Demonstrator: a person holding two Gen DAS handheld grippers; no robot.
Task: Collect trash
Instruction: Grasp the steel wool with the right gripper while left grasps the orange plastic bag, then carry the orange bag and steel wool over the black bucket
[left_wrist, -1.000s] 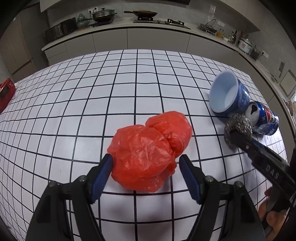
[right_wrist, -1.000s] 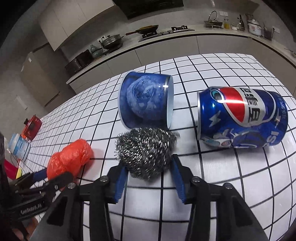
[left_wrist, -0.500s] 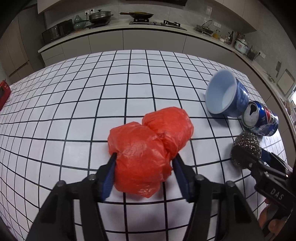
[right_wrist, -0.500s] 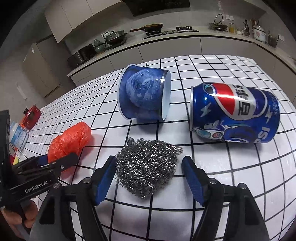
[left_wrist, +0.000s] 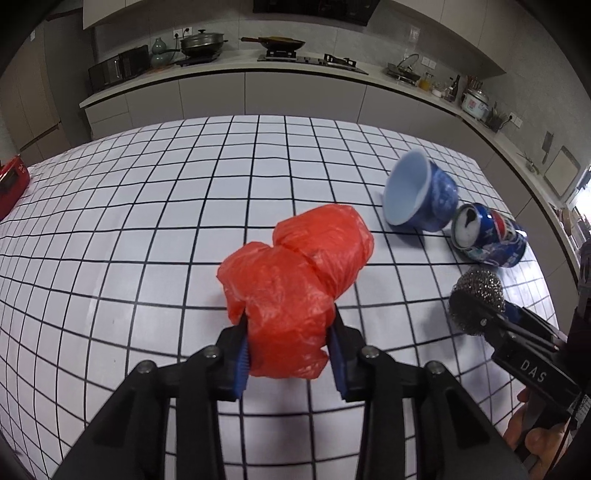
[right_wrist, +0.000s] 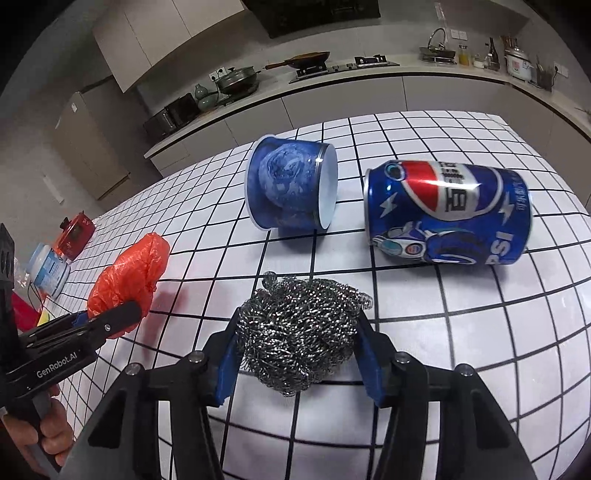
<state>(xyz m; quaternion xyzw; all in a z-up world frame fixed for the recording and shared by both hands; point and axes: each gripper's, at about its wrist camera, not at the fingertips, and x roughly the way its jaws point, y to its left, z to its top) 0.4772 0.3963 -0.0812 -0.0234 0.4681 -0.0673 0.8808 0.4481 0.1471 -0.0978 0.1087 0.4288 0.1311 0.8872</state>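
Both claws are gripping trash on the checked tabletop (left_wrist: 147, 221). The left claw (left_wrist: 288, 354) has just been closing, and its blue pads are now pressing into the near lobe of the crumpled red plastic bag (left_wrist: 295, 273); the far lobe is bulging free beyond the tips, and the bag appears to be just clearing the surface. The right claw (right_wrist: 295, 354) has likewise just been closing, and its pads are now bearing on both flanks of the steel wool scourer (right_wrist: 299, 332), which is sitting squarely between them.

A grip across the bulk suits soft, springy items that offer no firm edge.

A blue cup (right_wrist: 291, 188) and a Pepsi can (right_wrist: 447, 214) are lying on their sides just beyond the scourer, near each other and untouched; these are judged outstanding. No bin is appearing in either view.
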